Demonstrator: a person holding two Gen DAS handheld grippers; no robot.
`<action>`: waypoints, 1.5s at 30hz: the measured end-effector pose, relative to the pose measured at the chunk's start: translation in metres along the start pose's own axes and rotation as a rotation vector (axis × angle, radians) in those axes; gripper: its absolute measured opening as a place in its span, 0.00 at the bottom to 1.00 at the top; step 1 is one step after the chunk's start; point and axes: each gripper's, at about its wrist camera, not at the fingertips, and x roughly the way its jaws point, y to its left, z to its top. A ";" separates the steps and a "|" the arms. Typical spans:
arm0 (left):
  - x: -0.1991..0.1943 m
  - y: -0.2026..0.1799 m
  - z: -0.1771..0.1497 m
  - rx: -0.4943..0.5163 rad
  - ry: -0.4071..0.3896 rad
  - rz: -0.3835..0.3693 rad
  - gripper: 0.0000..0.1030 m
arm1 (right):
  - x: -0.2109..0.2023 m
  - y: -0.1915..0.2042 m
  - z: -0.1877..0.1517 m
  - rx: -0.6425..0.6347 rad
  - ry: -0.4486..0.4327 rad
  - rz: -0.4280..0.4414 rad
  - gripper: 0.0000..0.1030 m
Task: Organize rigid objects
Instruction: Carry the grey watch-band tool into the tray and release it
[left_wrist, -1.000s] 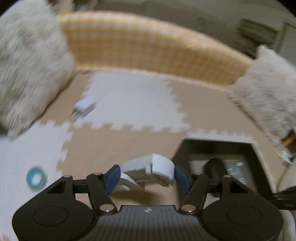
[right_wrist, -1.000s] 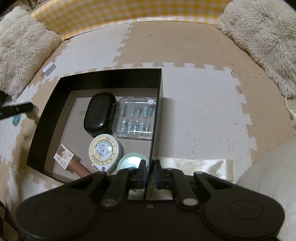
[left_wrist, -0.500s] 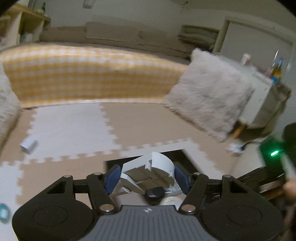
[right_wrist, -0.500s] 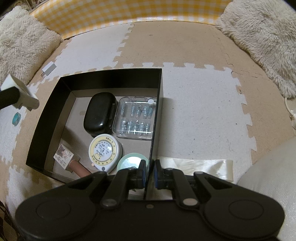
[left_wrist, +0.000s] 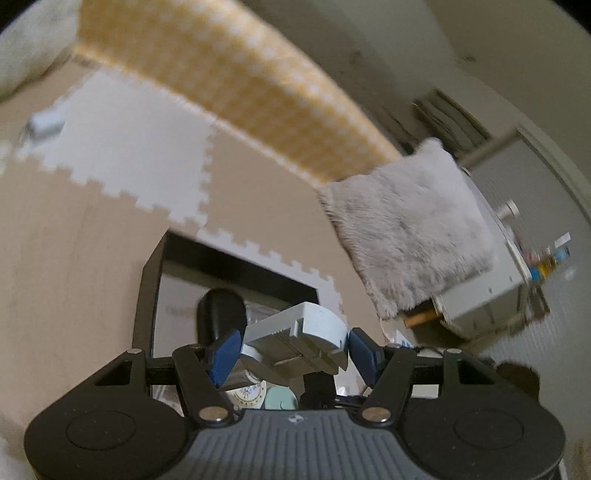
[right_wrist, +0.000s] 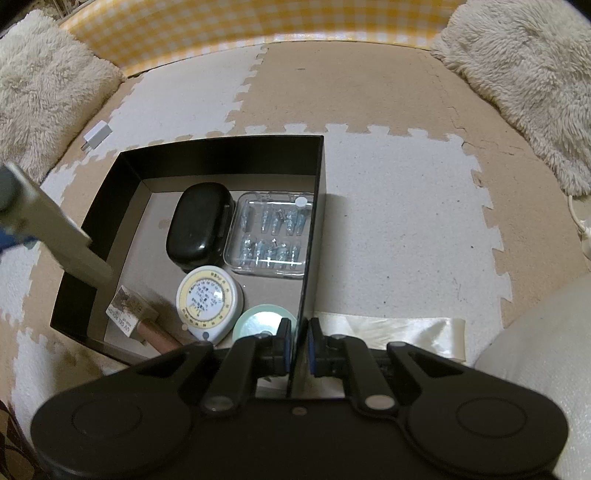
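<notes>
Left hand-held gripper (left_wrist: 291, 350) pinches a white adapter (left_wrist: 299, 341) at lower centre; right hand-held gripper (right_wrist: 297, 347) clamps the black box's wall (right_wrist: 314, 229).

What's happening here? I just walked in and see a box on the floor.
A person with a gripper in each hand is tidying small items into a black box on the foam mat. The right gripper is shut on the box's side wall, steadying it. The left gripper holds a white plastic gadget over the box, which already contains a black case, a clear case and a round tape measure.
</notes>
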 end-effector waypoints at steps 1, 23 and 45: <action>0.003 0.003 -0.001 -0.024 -0.005 -0.007 0.63 | 0.000 0.000 0.000 0.000 0.000 0.000 0.09; 0.002 0.028 -0.006 -0.180 -0.129 0.197 0.90 | 0.002 0.001 -0.001 -0.010 0.008 -0.007 0.09; 0.028 -0.014 -0.001 0.545 -0.022 0.400 0.08 | -0.002 0.001 0.000 -0.007 0.003 -0.005 0.09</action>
